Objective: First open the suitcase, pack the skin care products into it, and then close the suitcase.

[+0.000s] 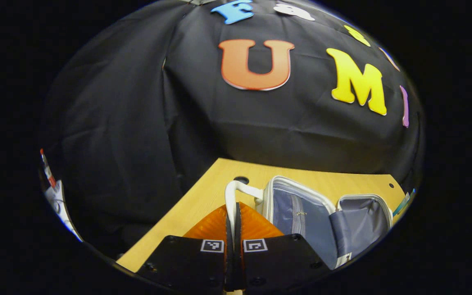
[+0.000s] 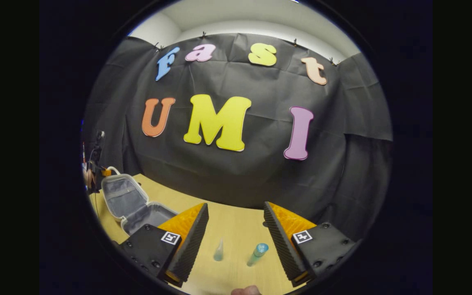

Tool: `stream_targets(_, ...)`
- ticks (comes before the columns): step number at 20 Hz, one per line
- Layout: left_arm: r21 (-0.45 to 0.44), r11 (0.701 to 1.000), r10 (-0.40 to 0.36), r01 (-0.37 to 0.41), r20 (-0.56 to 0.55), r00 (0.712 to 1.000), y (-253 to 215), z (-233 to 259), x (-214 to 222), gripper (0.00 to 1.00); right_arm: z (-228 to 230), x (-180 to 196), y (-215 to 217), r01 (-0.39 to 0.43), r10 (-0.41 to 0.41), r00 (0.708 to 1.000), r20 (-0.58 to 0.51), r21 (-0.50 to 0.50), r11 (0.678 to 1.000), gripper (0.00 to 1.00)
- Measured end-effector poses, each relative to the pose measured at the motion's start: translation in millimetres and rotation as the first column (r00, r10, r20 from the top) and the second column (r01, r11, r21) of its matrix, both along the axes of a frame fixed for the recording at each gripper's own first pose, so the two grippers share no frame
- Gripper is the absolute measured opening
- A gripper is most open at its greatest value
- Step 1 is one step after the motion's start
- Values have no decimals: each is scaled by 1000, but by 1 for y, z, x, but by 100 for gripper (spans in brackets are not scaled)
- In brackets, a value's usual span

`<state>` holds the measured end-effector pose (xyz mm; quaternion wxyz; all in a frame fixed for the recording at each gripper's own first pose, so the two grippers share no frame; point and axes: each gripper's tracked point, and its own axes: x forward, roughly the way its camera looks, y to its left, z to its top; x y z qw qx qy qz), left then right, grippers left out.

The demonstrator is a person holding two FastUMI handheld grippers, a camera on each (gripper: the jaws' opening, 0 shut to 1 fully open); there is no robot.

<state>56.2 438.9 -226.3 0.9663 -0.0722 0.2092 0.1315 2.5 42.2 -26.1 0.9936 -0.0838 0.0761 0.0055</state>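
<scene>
L gripper (image 1: 233,229): fingers together, clamped on the white handle (image 1: 231,200) of the case (image 1: 301,213); the handle strap runs down between my 2 fingers. Holding the lid (image 1: 289,205) up/open by it, I judge. Lid stands tilted back, grey lining w/ a zip pocket showing. Base half (image 1: 361,221) lies just to the right of it, grey-lined, and looks empty as far as I can see. All on the wood table (image 1: 203,196).

R gripper (image 2: 236,241): fingers wide apart, holding nothing. Hovers above the table (image 2: 236,221), pointed at 2 products lying between the fingers in view: a small clear cone-shaped tube (image 2: 218,250) and, just beside it to the right, a tube w/ a blue cap (image 2: 257,254). Neither is touched. The 2 are near each other, not touching. Case (image 2: 131,203) sits well apart from them, far left in the right gripper view, open, w/ my other gripper at its handle end.

Status:
- Step 1 (open case): done, lid is up.
- Step 2 (pack products): not started; both still on the table, none in the case.
- Step 3 (close): left.

Next, prob.: R goes down on 1 tube, carries it across to the base. Thin tubes lying flat = may roll or slip in the pinch.
</scene>
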Motion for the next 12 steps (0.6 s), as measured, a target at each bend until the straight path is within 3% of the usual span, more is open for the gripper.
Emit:
stream_targets(5,-186,981,28,-52,-130,991,-10,-76,14,8,-3,1,4,11,-11,1000,-22,-18,1000,81)
stream_targets(9,-189,977,69,-95,-140,988,3,-85,8,11,-4,8,-3,38,-37,999,-31,8,999,80)
stream_targets(10,-172,980,78,-102,-146,986,5,-82,3,19,-5,9,-1,30,-29,999,-39,18,999,81)
stream_targets(11,-149,982,95,-116,-143,985,9,-77,0,47,-7,9,-1,27,-26,999,-42,25,999,81)
stream_targets(12,-136,984,98,-116,-129,987,9,-69,-1,55,-6,10,-2,26,-24,999,-39,33,999,81)
